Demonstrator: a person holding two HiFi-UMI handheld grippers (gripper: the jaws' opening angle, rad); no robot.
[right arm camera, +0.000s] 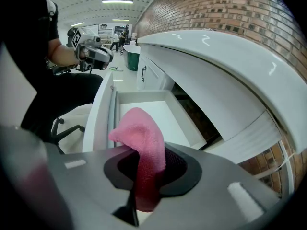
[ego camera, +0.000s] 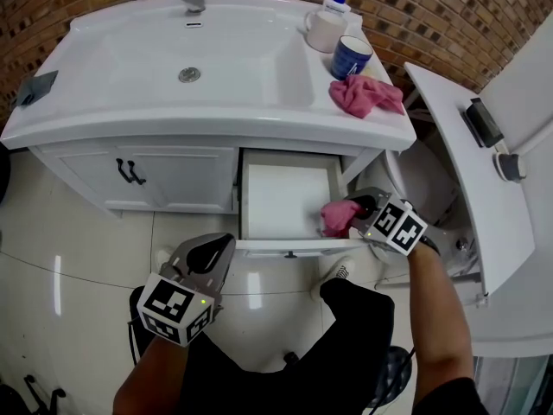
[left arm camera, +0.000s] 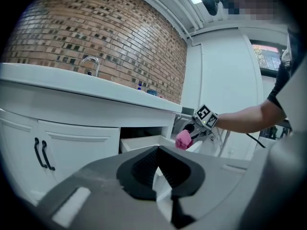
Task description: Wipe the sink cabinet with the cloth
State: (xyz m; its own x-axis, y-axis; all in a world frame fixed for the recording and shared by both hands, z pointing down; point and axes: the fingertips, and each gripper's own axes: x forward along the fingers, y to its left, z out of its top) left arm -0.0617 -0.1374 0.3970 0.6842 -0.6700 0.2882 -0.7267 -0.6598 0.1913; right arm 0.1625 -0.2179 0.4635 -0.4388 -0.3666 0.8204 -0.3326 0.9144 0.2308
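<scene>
The white sink cabinet has its middle drawer pulled out. My right gripper is at the drawer's front right corner, shut on a pink cloth that bulges past its jaws. In the right gripper view the cloth hangs over the drawer. My left gripper is held low over the floor, left of the drawer front, shut and holding nothing. From the left gripper view I see the cloth beyond the drawer.
A second pink cloth, a blue mug and a soap bottle sit on the counter right of the basin. A white fixture stands close on the right. A black chair is beneath me.
</scene>
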